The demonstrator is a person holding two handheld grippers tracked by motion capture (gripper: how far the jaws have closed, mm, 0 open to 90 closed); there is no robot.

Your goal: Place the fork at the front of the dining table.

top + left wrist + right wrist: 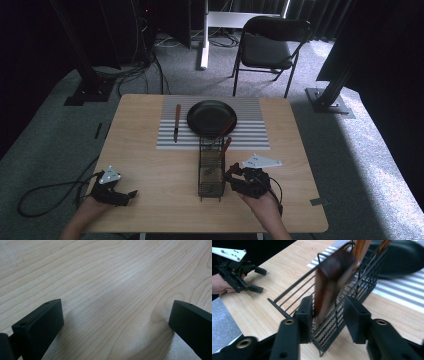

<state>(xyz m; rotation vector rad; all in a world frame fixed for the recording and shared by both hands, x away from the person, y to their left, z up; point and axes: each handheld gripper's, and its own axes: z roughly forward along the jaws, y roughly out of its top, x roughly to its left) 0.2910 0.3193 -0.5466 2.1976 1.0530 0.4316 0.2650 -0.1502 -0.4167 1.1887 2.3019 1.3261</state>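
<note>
Under dim light — pale wood table, grey carpet.

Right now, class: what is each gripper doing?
Left gripper: open, holding nothing, over the table.
Right gripper: jaws around a brown wooden handle; grip unclear.

- Blurred by motion: wooden handle between the right claw's jaws; contact with either jaw unclear.
- Lower ends of utensils in the wire caddy hidden behind mesh.
- Too small to tell: knife blade detail.
- Cut off at bottom edge: both forearms; left claw body.
</note>
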